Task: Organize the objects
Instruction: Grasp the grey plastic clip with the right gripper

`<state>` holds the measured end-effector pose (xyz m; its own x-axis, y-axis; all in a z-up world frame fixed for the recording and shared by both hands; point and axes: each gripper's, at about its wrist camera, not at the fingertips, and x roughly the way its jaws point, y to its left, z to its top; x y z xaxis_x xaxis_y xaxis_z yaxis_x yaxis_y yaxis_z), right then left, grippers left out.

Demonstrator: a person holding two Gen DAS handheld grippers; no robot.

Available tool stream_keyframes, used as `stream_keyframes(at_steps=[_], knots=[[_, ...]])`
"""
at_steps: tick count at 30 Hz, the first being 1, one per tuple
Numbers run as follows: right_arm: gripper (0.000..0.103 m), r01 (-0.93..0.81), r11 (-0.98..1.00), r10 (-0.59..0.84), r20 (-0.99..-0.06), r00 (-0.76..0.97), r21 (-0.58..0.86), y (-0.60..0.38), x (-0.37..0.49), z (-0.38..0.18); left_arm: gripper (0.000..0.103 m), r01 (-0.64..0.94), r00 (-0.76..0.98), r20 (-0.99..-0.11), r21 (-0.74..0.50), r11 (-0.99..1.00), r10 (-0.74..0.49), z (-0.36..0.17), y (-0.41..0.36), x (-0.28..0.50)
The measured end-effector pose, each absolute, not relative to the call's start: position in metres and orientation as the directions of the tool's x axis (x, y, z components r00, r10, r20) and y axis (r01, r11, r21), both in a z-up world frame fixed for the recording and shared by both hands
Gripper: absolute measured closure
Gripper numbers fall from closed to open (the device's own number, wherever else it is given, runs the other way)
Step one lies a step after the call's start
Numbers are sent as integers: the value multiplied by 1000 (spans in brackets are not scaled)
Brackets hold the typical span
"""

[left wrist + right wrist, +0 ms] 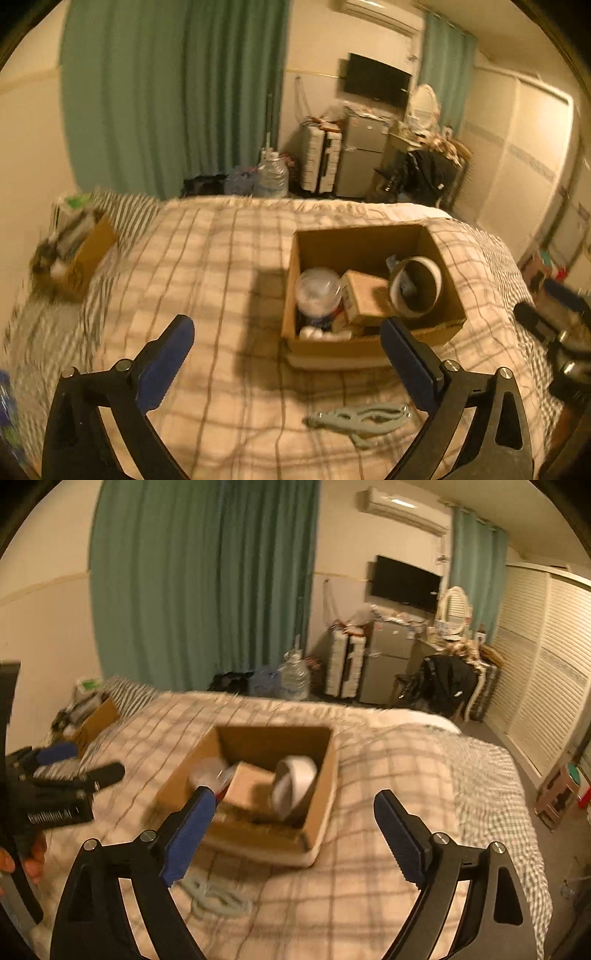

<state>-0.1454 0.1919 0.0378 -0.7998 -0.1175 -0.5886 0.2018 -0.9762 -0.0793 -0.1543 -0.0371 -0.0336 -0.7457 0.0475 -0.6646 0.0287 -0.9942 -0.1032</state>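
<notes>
Nearest the empty, wide-open left gripper lay pale plastic pliers on the bed before the cardboard box; probably light, rigid, best pinched mid-handle. Right gripper likewise hung open.

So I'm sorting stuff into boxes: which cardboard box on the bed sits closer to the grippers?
The open cardboard box holding the tape roll, just ahead of the left gripper. The other box sits far off at the bed's left edge.
</notes>
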Motion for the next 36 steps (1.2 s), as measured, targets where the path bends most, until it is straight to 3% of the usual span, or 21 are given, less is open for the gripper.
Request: stream_keyframes(at_steps=[4,11,24,34,36], knots=[[15,238,-963,-105,-631,-769,-129,173,-141,-5,0,102,-708,-706,-117,-988,11,-77,-49,-146],[15,350,-918,-88,-766,-637,-186,143,-149,-79,0,127,-513,-857,-14,-992,-53,-148,-53,-144],[15,518,-830,-73,-881,-467,-206,100,-155,-129,0,167,-489,-870,-13,-986,-71,-155,-63,-149],[15,479,-856,13,-935,-355,-194,87,-184,-167,0,184,-458,-887,-21,-983,-67,-163,-66,-151],[23,469,-863,20,-939,-342,-189,88,-186,-170,0,183,-453,-889,-17,-983,-69,-164,-66,-151]])
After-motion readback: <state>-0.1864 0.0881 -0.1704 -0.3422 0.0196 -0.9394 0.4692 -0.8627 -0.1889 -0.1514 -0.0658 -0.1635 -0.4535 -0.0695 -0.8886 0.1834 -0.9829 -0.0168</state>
